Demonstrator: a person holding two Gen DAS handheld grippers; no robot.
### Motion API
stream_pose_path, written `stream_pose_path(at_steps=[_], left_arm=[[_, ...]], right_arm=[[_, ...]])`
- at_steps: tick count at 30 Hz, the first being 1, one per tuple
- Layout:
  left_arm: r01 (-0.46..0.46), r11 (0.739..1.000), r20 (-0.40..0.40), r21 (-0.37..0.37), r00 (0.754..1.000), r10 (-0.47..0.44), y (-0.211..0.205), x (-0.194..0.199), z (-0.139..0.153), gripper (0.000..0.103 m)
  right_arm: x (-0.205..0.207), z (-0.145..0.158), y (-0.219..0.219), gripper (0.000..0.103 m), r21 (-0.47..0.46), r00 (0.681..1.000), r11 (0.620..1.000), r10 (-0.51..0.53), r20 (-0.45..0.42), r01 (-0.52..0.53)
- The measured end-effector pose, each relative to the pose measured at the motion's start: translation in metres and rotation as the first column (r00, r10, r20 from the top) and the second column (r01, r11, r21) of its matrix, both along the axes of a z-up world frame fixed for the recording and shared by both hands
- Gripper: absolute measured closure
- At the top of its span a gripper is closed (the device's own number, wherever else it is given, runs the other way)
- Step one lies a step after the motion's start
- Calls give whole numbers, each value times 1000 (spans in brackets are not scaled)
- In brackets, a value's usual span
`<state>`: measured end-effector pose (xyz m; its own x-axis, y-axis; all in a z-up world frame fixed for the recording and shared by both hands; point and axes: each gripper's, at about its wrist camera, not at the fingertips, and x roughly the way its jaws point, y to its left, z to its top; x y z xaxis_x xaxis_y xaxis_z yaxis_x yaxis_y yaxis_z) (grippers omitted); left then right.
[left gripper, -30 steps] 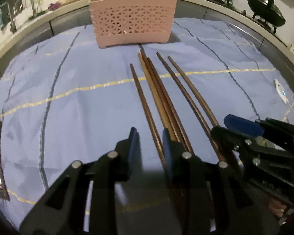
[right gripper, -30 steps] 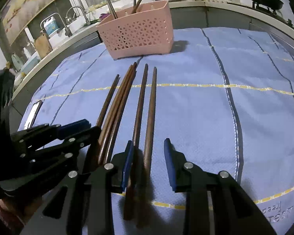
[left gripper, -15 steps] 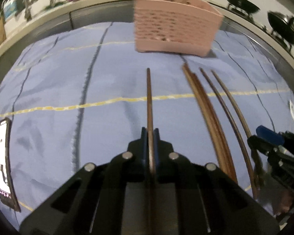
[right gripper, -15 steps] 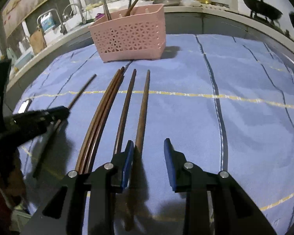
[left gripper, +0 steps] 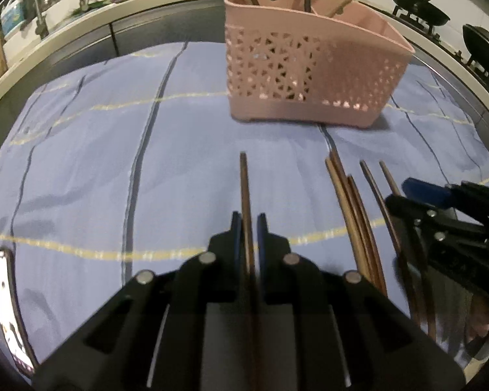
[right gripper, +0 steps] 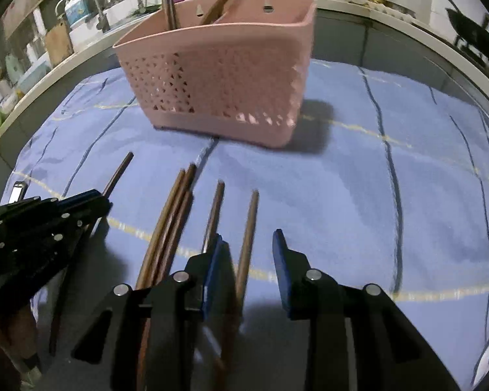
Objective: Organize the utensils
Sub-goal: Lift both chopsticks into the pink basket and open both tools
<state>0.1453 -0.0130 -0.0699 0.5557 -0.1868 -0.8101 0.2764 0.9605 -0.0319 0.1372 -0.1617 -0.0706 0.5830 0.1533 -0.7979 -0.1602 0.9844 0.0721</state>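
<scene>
Brown wood in my left gripper (left gripper: 247,220): its jaws are clamped on one chopstick (left gripper: 244,182), which runs straight out between the blue pads toward the basket (left gripper: 309,75). Left wrist view: pink perforated basket stands upright on the blue cloth (left gripper: 81,163), ahead and a little right, with a few sticks and a pale handle poking from its compartments. To the right of my held stick, well apart from it, lies the bundle (left gripper: 348,202) of three sticks pressed together on the cloth, then two more single sticks beyond. My right gripper (left gripper: 407,192) shows at the right edge, over those outer sticks. A phone (left gripper: 3,293) lies at the cloth's left edge. Sink tap far left, woks on the stove far right.

Right wrist view: my right gripper (right gripper: 247,241) has its jaws closing, a gap still showing. One stick, the right chopstick (right gripper: 251,221), passes between the pads, close against the left pad; the right pad stands clear of it. Whether the left pad actually presses it I cannot tell. Another stick (right gripper: 215,208) lies just outside the left finger. The bundle (right gripper: 176,208) is further left, fanning slightly at the tips. My left gripper (right gripper: 94,200) sits at the left edge, its chopstick (right gripper: 119,171) tip pointing up-right toward the basket (right gripper: 218,75). Basket stands ahead on the cloth (right gripper: 342,179), shadow to its right.
</scene>
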Motion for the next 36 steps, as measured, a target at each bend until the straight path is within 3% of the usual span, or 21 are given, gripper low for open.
stream_pose_path(at_steps=[2, 6, 8, 13, 20, 30, 36], left_arm=[[5, 1000, 4, 1, 1000, -5, -3, 4, 0, 97], [21, 998, -35, -61, 999, -23, 0, 11, 7, 98], [27, 994, -1, -107, 1000, -27, 7, 8, 23, 98], [41, 971, 134, -235, 991, -10, 28, -8, 86, 98], [65, 939, 321, -338, 946, 50, 41, -29, 180, 98], [98, 926, 498, -365, 861, 105, 34, -3, 279, 98], [63, 951, 555, -304, 823, 123, 12, 32, 288, 98]], right_arm=[[5, 0, 3, 97, 22, 1000, 999, 30, 1, -30], [6, 5, -2, 99, 88, 999, 995, 38, 6, -39], [-3, 20, -8, 99, 132, 998, 990, 39, 58, -47], [-36, 74, -20, 99, 201, 967, 976, 37, 251, -90], [-53, 145, -25, 99, 258, 894, 958, -2, 448, -127], [-5, 237, -17, 99, 266, 810, 954, -48, 584, -135], [36, 252, -10, 99, 251, 743, 965, -117, 659, -71]])
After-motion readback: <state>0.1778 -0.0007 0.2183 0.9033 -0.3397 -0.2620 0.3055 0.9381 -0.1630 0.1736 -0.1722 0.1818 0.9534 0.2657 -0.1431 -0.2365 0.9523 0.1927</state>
